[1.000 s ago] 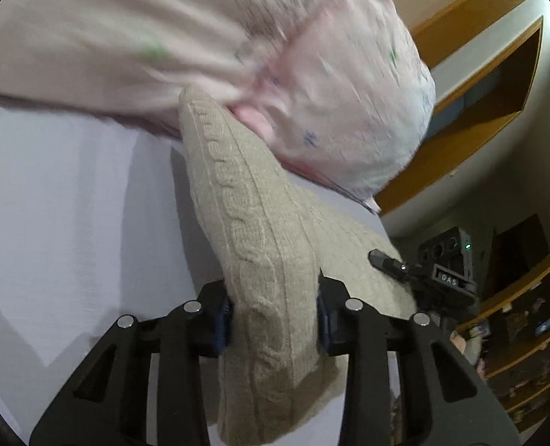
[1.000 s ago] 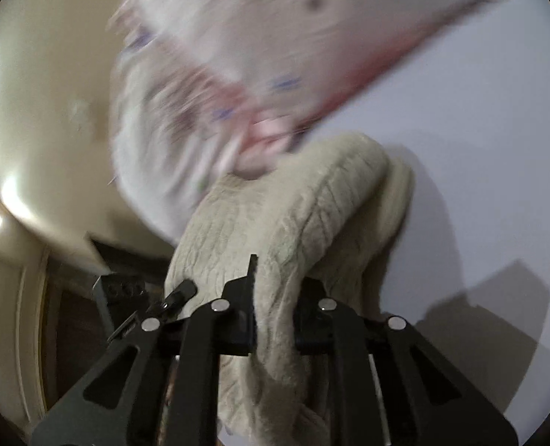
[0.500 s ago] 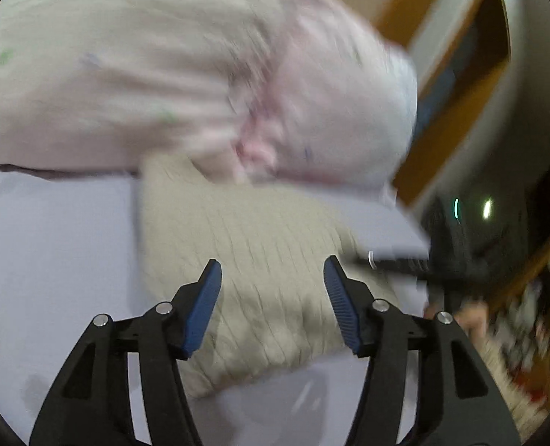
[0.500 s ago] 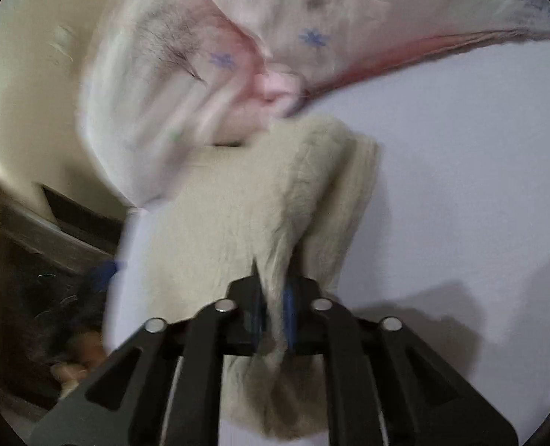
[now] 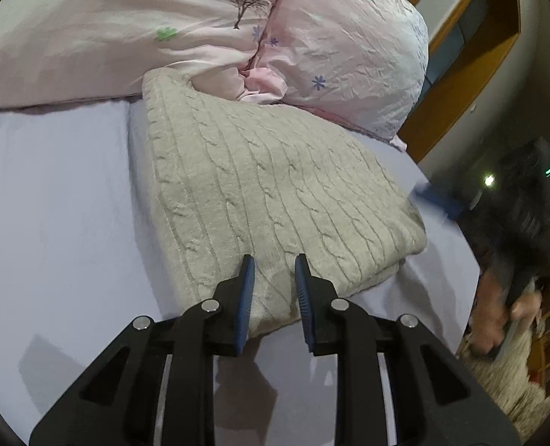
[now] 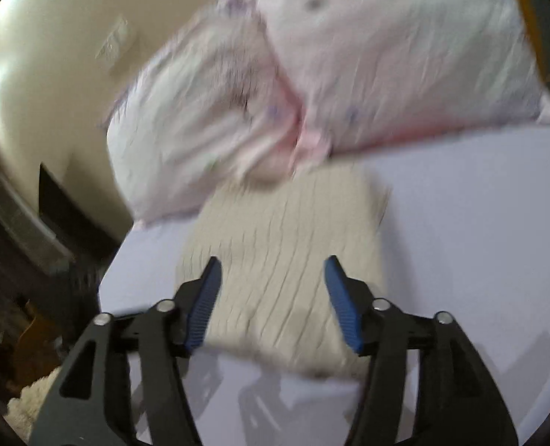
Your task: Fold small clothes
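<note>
A folded beige cable-knit sweater (image 5: 260, 186) lies flat on the lavender bed sheet (image 5: 52, 204), its far edge against the pink pillows. My left gripper (image 5: 273, 265) hovers over the sweater's near edge, jaws a narrow gap apart and holding nothing. In the blurred right wrist view the sweater (image 6: 286, 267) lies ahead, and my right gripper (image 6: 273, 273) is wide open above its near edge, empty. The right gripper appears as a dark blur in the left wrist view (image 5: 512, 223).
Two pink floral pillows (image 5: 330, 37) lie behind the sweater; they also show in the right wrist view (image 6: 349, 74). A wooden headboard and shelf (image 5: 471, 37) stand at the right. The bed edge (image 5: 456, 267) drops to a shaggy rug (image 5: 505, 383).
Both grippers have let go of the sweater, which now lies flat and folded. The right gripper opened wide and pulled back; the left narrowed its jaws again.
</note>
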A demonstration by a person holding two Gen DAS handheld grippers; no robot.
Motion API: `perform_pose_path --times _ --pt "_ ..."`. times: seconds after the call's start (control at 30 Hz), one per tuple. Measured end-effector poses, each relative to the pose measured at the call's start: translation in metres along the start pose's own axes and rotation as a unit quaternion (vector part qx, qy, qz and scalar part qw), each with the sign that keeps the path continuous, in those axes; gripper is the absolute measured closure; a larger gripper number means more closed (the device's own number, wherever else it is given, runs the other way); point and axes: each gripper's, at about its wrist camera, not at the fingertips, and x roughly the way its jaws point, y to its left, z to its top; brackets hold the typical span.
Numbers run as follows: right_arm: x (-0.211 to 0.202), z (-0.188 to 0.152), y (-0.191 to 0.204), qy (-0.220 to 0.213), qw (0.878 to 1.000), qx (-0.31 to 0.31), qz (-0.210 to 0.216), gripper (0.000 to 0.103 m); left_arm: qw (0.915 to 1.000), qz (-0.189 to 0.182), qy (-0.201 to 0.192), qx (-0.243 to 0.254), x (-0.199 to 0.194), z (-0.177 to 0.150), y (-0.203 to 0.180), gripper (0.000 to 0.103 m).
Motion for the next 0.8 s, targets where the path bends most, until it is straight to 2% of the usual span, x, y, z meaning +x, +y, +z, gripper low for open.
perform_pose_path --times 0.03,0.07,0.1,0.13,0.17,0.2,0.23,0.27,0.3,0.37,0.43,0.47,0.53,0.57,0.6,0.73,0.8 --pt "0.019 -0.001 -0.007 0.027 0.999 0.009 -0.014 0.037 1.0 -0.003 -0.003 -0.005 -0.006 -0.004 0.0 0.078" --pt "0.021 -0.001 -0.013 0.015 1.0 0.012 -0.004 0.04 0.9999 -0.006 -0.007 -0.013 -0.011 -0.006 -0.001 0.076" --pt "0.012 0.0 -0.012 0.003 1.0 0.018 -0.012 0.043 0.9998 -0.003 -0.009 -0.019 -0.017 -0.008 -0.002 0.072" --pt "0.003 0.0 -0.009 -0.004 1.0 0.02 -0.016 0.042 0.9996 0.0 -0.011 -0.024 -0.023 -0.011 -0.003 0.058" --pt "-0.013 -0.003 -0.002 -0.026 0.999 0.01 -0.018 0.034 0.9994 0.005 -0.021 -0.028 -0.034 -0.016 -0.005 0.04" --pt "-0.025 -0.007 0.003 -0.043 0.999 -0.001 -0.022 0.013 0.9989 0.013 -0.033 -0.031 -0.043 -0.021 -0.006 0.032" --pt "-0.042 -0.016 0.011 -0.073 0.997 -0.02 -0.034 0.003 0.9984 0.02 -0.04 -0.034 -0.048 -0.024 -0.007 0.02" --pt "-0.057 -0.027 0.019 -0.104 0.993 -0.04 -0.05 0.002 0.9975 0.034 -0.048 -0.038 -0.055 -0.029 -0.008 0.014" --pt "-0.065 -0.035 0.024 -0.118 0.989 -0.053 -0.065 0.002 0.9968 0.045 -0.05 -0.043 -0.058 -0.032 -0.008 0.012" --pt "-0.077 -0.056 0.034 -0.134 0.977 -0.072 -0.148 0.002 0.9934 0.088 -0.041 -0.062 -0.059 -0.04 -0.01 0.003" --pt "-0.071 -0.073 0.038 -0.117 0.966 -0.078 -0.215 0.002 0.9864 0.147 -0.021 -0.071 -0.052 -0.044 -0.014 0.001" --pt "-0.065 -0.077 0.039 -0.105 0.965 -0.083 -0.224 0.002 0.9815 0.181 -0.006 -0.062 -0.044 -0.045 -0.019 0.001" --pt "-0.043 -0.084 0.043 -0.067 0.967 -0.096 -0.225 0.002 0.9741 0.223 0.013 -0.036 -0.032 -0.047 -0.027 0.001" --pt "-0.035 -0.087 0.042 -0.055 0.966 -0.097 -0.233 0.002 0.9673 0.251 0.024 -0.024 -0.025 -0.047 -0.031 0.001" --pt "-0.025 -0.089 0.043 -0.042 0.964 -0.094 -0.244 0.002 0.9634 0.266 0.029 -0.018 -0.021 -0.048 -0.032 0.001" --pt "-0.005 -0.092 0.033 -0.01 0.971 -0.067 -0.229 0.002 0.9543 0.296 0.039 -0.003 -0.008 -0.05 -0.036 0.001" --pt "0.004 -0.092 0.033 -0.002 0.969 -0.066 -0.24 0.002 0.9506 0.307 0.048 0.001 0.0 -0.05 -0.036 0.001"
